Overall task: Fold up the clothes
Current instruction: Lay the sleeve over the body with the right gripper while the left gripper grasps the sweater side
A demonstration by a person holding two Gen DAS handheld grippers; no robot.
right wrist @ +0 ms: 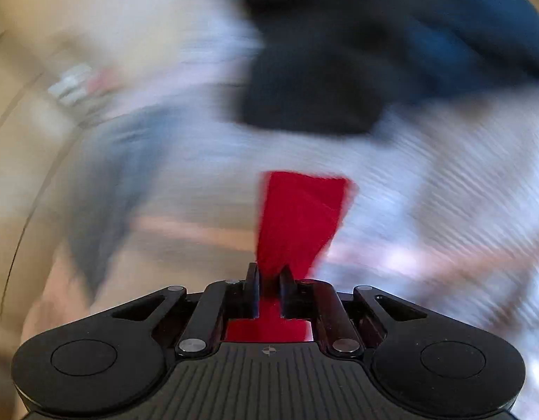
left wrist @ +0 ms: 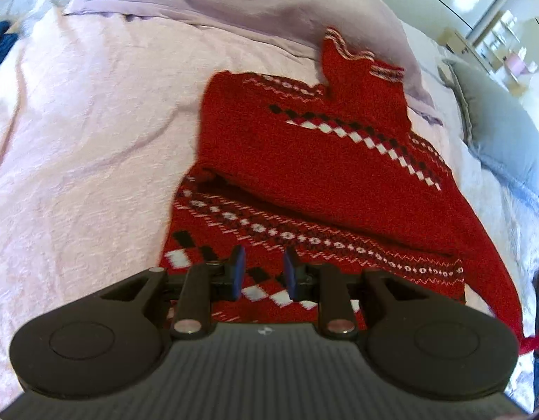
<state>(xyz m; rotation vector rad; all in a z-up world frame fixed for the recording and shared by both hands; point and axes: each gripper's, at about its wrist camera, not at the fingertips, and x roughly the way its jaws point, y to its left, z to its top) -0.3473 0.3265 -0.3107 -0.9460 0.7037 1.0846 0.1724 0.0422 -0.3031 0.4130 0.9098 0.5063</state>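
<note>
A red knit sweater (left wrist: 304, 161) with black and white diamond bands lies on the pink bed sheet (left wrist: 77, 147), its upper part folded over the lower. One sleeve (left wrist: 493, 262) trails off to the lower right. My left gripper (left wrist: 264, 259) hovers open over the sweater's near hem, with nothing between its blue pads. In the blurred right wrist view, my right gripper (right wrist: 269, 276) is shut on a strip of the red sweater fabric (right wrist: 297, 217), which rises from between the fingers.
A lilac blanket (left wrist: 234, 0) is bunched at the far end of the bed. A grey pillow (left wrist: 507, 133) lies on the right. Dark blue and black clothing (right wrist: 374, 52) is heaped beyond the right gripper. Shelves (left wrist: 497, 42) stand far right.
</note>
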